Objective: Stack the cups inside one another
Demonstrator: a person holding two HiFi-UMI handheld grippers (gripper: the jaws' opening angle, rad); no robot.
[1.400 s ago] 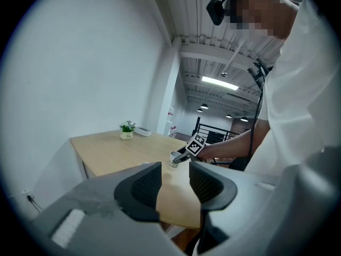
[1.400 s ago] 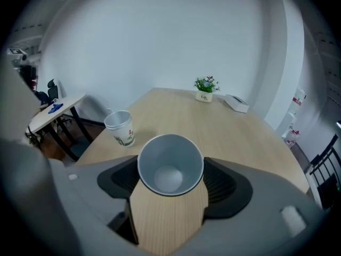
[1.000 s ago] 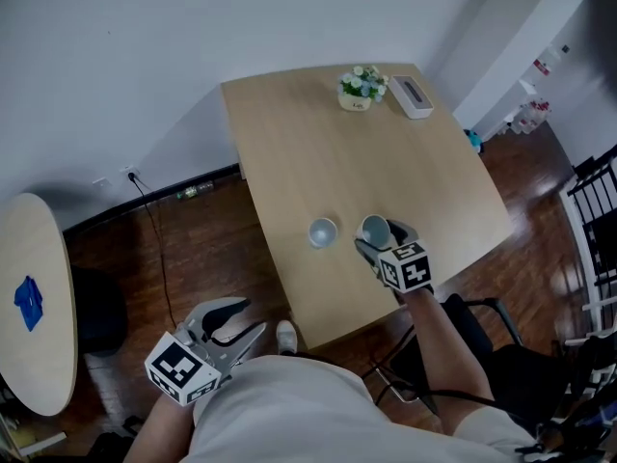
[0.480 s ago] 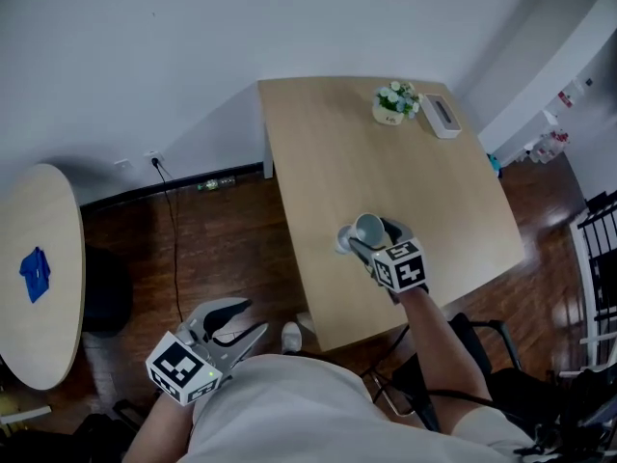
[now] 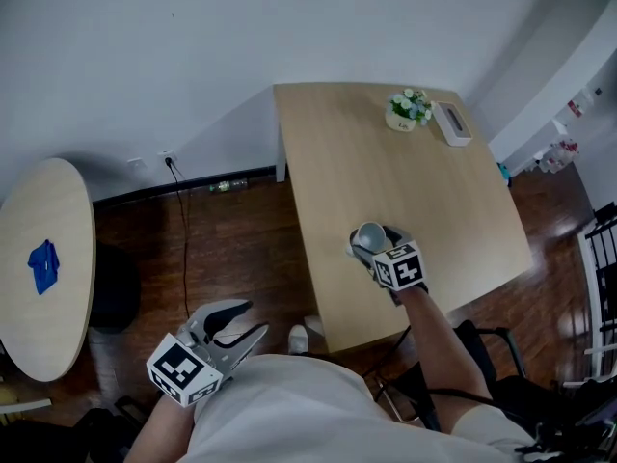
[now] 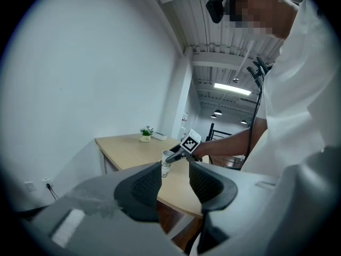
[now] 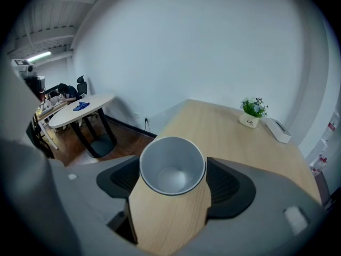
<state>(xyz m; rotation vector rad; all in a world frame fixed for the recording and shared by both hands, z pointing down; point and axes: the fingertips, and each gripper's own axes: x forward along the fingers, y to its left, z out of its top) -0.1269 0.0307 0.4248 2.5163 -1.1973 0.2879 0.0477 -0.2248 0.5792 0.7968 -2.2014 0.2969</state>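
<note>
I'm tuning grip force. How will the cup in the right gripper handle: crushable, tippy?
The cup looks thin-walled and empty, so probably light and easily dented by the right gripper clamping it. Taller than wide, it may tip on the table if nudged.

cup (image 5: 369,236) between right gripper (image 5: 371,249) jaws, over table (image 5: 415,186) near-left part | plant (image 5: 409,109) at far edge, box (image 5: 452,123) just right of it | left gripper (image 5: 253,318) off table, near left | round table (image 5: 43,307) far left
</note>
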